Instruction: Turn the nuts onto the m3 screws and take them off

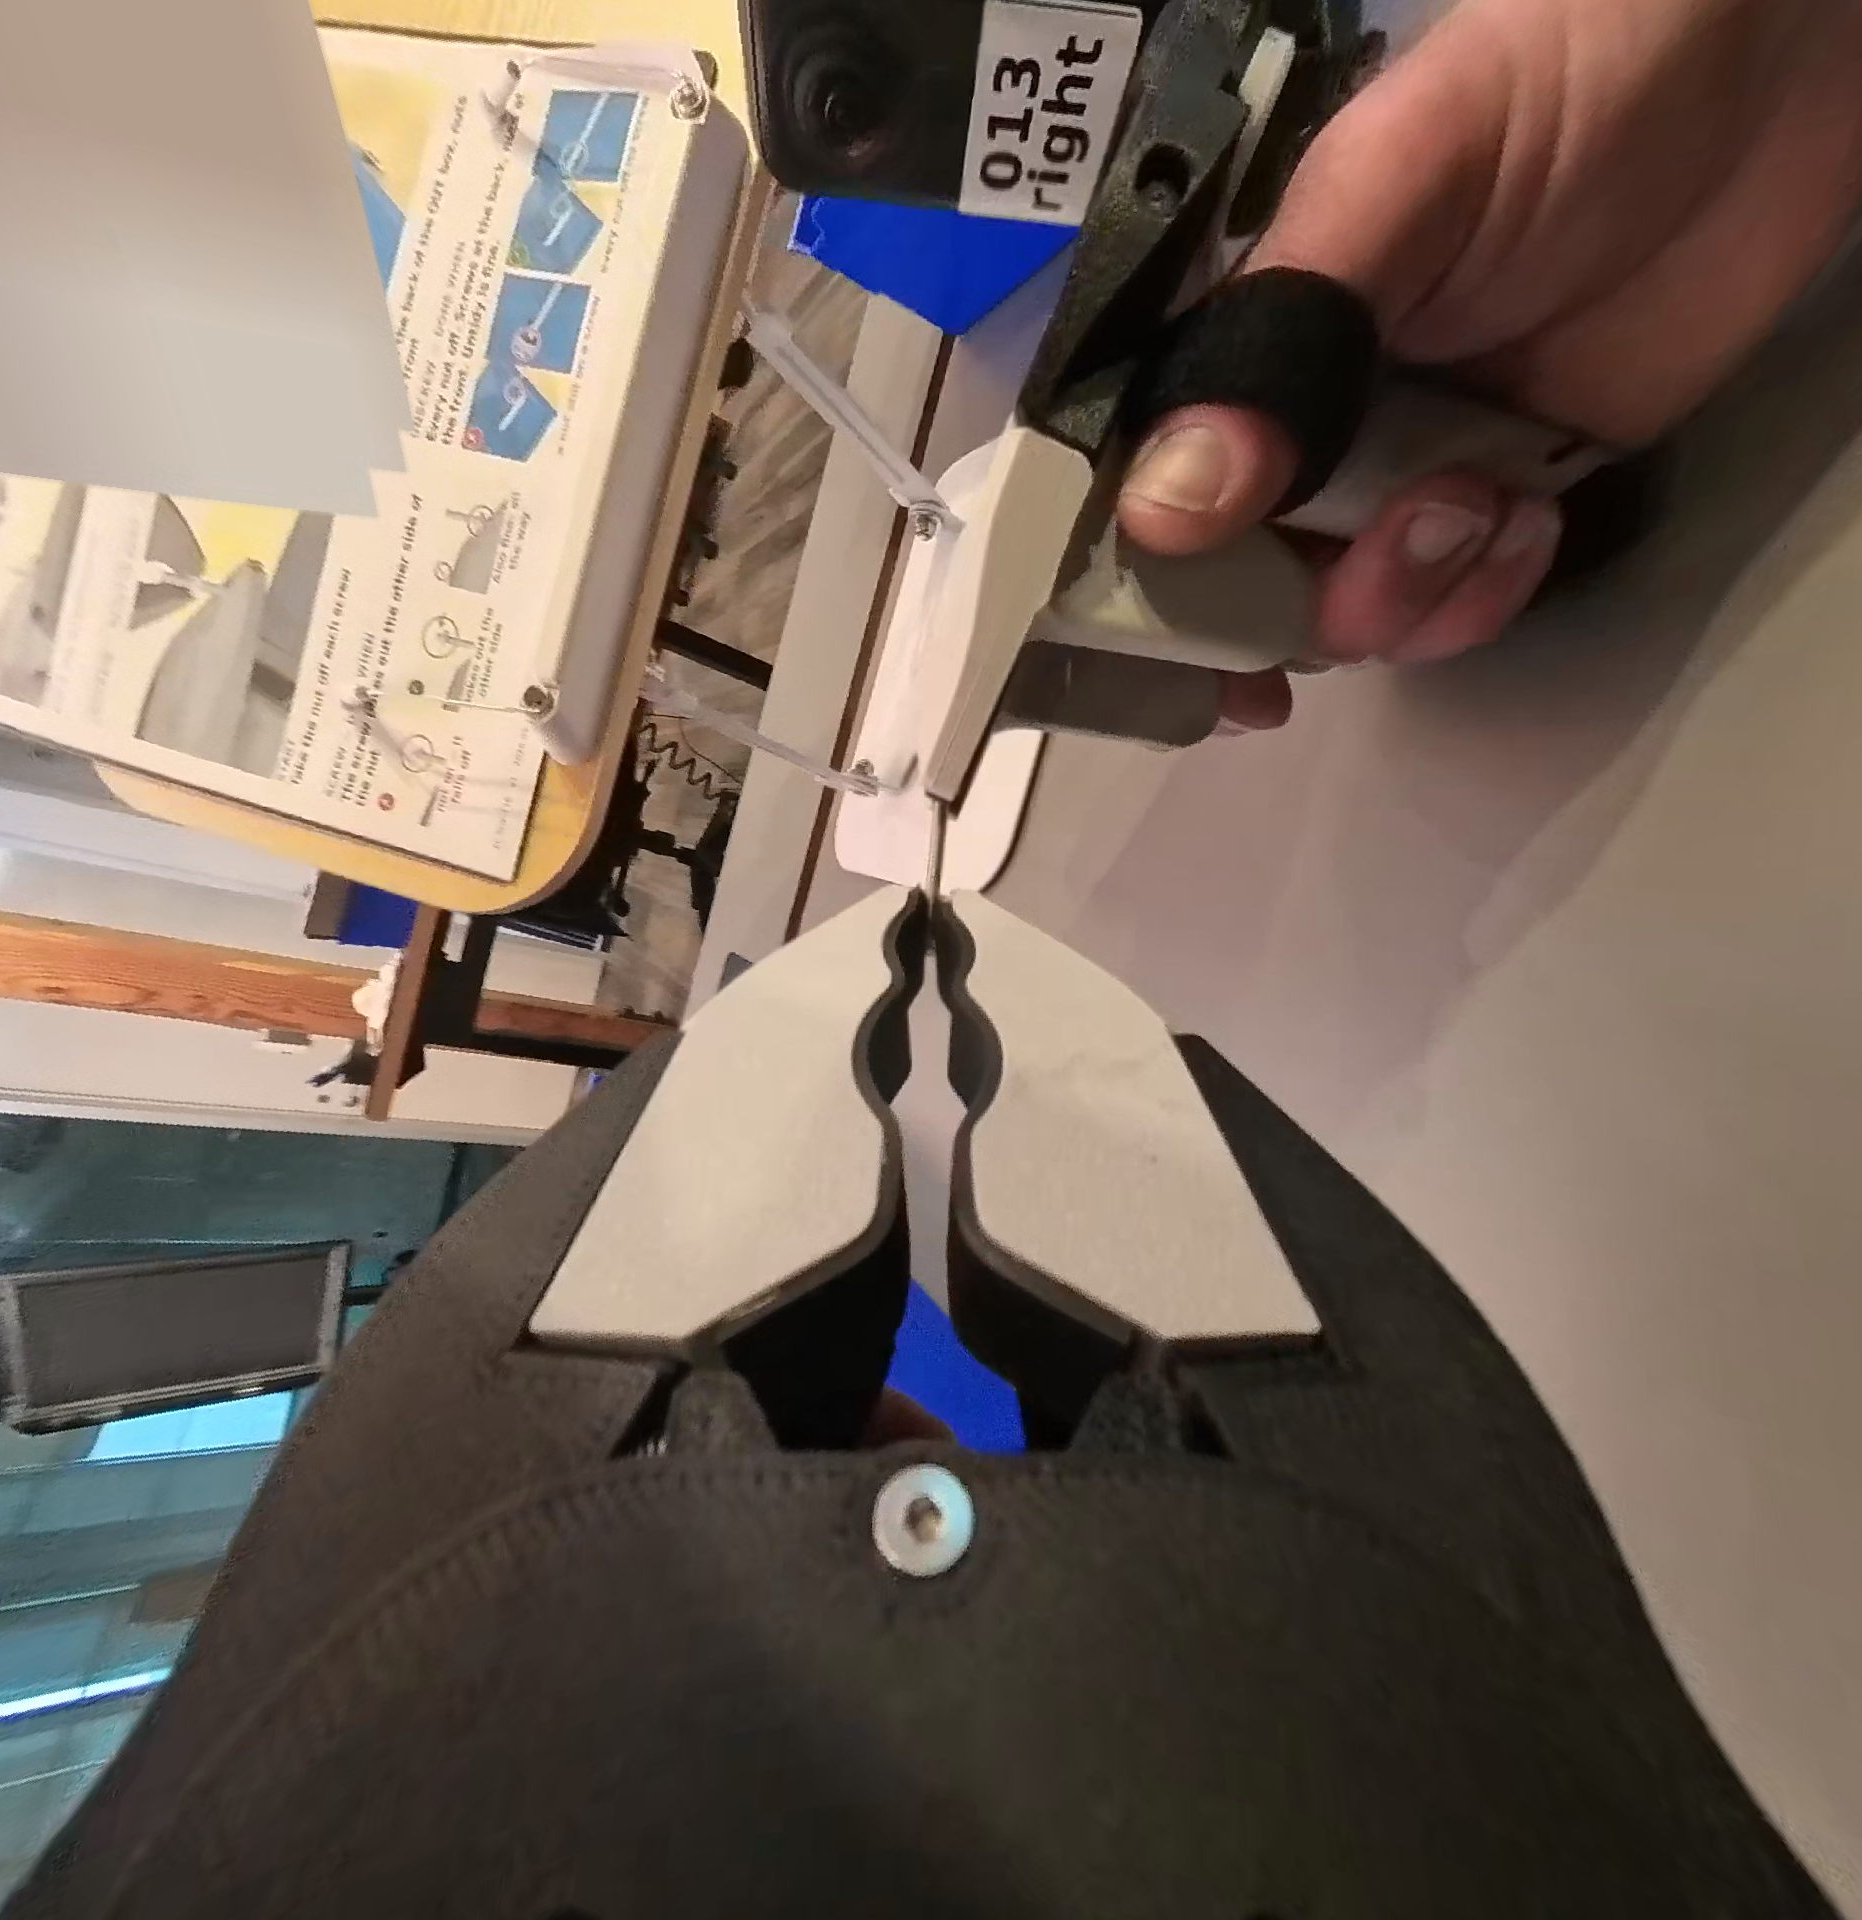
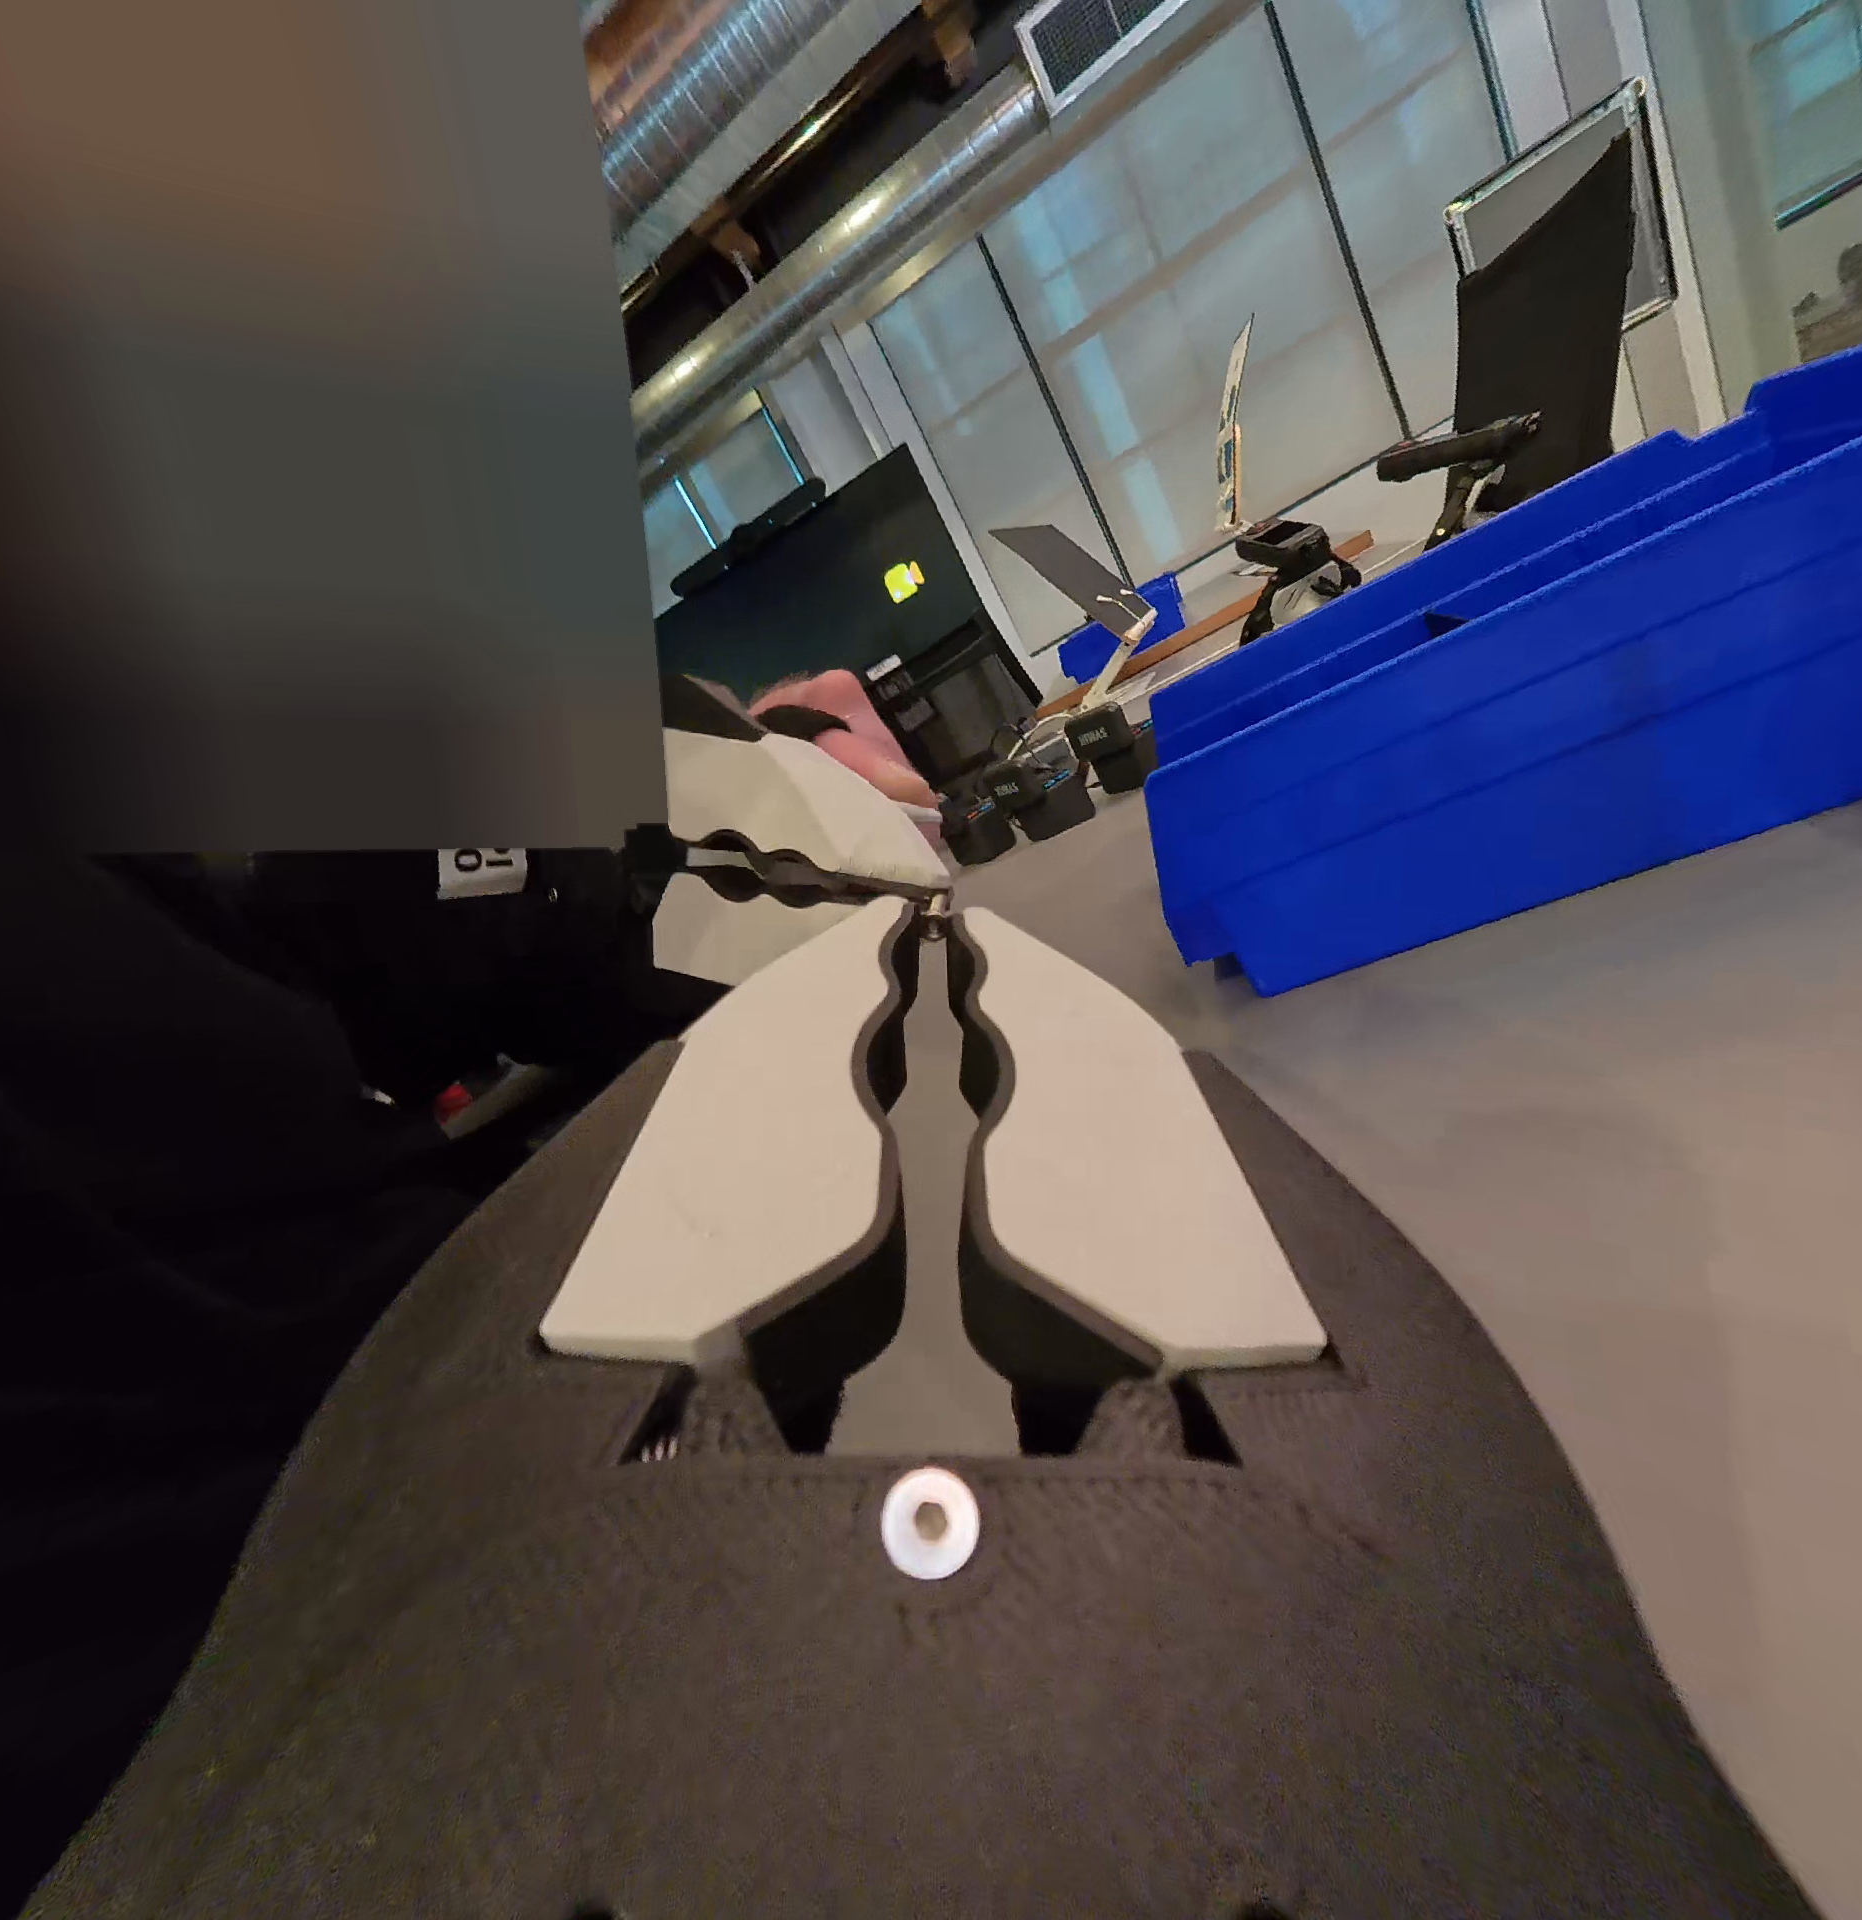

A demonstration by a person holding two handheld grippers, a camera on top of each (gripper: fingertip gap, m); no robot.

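In the left wrist view my left gripper [image 1: 929, 902] is shut on the near end of a thin m3 screw [image 1: 937, 850], held up off the grey table [image 1: 1529, 1039]. The screw's far end runs into the fingertips of my right gripper [image 1: 948, 795], which a bare hand [image 1: 1529, 260] holds from the upper right. In the right wrist view my right gripper [image 2: 935, 921] is shut on a small metal piece, the nut [image 2: 938, 918], at its tips. The left gripper [image 2: 932, 891] comes in from the left and meets it tip to tip. The screw's shaft is hidden in this view.
An instruction board [image 1: 387, 468] on a clear stand rises behind the grippers. Stacked blue bins [image 2: 1529, 748] sit on the table to the right. Small black boxes [image 2: 1041, 800], a dark screen [image 2: 833, 592] and a monitor [image 2: 1540, 332] stand farther back.
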